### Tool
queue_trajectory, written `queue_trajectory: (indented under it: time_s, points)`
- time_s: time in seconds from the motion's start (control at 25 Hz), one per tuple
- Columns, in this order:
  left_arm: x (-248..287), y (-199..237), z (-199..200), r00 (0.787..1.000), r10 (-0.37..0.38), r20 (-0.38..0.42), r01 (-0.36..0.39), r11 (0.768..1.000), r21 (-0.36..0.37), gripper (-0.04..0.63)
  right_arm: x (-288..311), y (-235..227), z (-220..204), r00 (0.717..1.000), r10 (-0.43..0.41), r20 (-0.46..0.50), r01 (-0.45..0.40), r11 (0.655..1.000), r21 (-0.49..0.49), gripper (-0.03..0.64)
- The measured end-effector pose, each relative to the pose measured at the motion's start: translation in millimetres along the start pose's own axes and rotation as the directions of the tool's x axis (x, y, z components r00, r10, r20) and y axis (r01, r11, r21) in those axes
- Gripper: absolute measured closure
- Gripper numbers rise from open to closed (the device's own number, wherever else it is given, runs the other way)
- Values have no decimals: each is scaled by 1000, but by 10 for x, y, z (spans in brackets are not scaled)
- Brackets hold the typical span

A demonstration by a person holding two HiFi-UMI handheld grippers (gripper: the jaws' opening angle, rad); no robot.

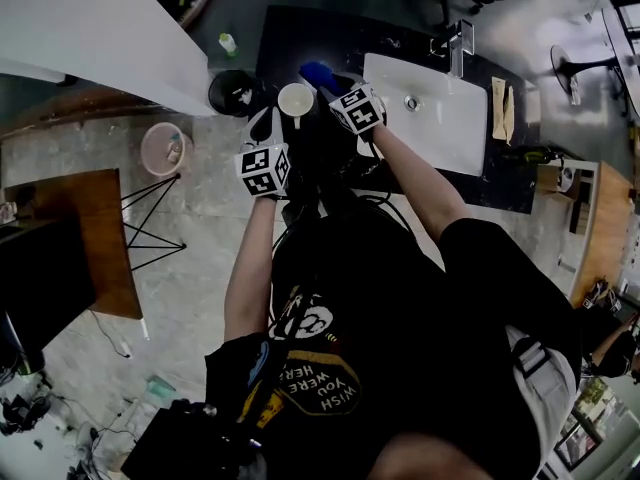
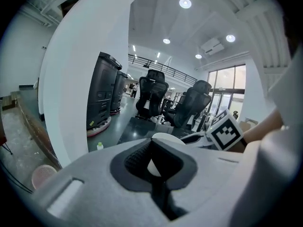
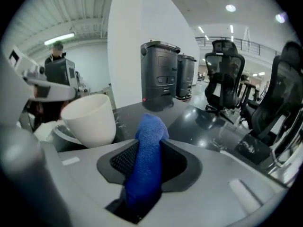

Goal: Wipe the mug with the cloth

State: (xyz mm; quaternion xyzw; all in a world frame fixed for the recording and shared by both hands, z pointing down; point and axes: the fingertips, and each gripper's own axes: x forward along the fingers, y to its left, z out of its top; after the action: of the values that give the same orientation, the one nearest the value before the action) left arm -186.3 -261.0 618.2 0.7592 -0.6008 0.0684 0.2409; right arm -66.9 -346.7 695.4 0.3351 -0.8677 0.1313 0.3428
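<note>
On the dark counter (image 1: 290, 38), just left of the white sink (image 1: 445, 128), I've got the white mug (image 3: 90, 119) up in front of me. The right gripper view gives me its whole side and rim. The left gripper view barely shows it: just an arc of rim over the jaws and a white sliver wedged between the pads.

So my left gripper (image 2: 156, 162) is clenched on the mug, though which part it's pinching I can't make out, because the jaws cover it. My right gripper (image 3: 149, 155) is clamped on the blue cloth (image 3: 150, 131) – it's rolled up between the pads, with its tip poking out past them, close beside the mug and not touching it.

From the head view the mug's mouth faces up and shows only a pale inside. Down on the floor there's a pink bin (image 1: 150, 153) with something in it – too small to tell what
</note>
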Motion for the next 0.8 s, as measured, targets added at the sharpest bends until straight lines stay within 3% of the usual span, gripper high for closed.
queue_trajectory:
  time_s: [0.12, 0.2, 0.4, 0.56, 0.72, 0.8]
  points:
    - [38, -44, 2, 1000, -20, -1, 20, 1000, -23, 591, -137, 46, 134, 991, 101, 89, -109, 990, 93, 486]
    - [77, -104, 7, 999, -37, -5, 37, 999, -17, 591, -167, 63, 237, 987, 123, 107, -129, 990, 57, 486]
    - [106, -170, 21, 999, -41, 26, 43, 997, -72, 591, -312, 420, 129, 975, 221, 0, -220, 972, -81, 485]
    - [136, -198, 31, 999, -29, 33, 32, 996, -83, 591, -612, 648, -20, 971, 239, 13, -235, 962, -141, 485]
    - [139, -354, 23, 999, -29, 21, 30, 999, -44, 591, -869, 859, -140, 952, 303, 38, -290, 937, -195, 485]
    - [135, -378, 17, 999, -20, 25, 21, 999, -48, 591, -930, 781, -164, 951, 304, 59, -290, 940, -177, 485]
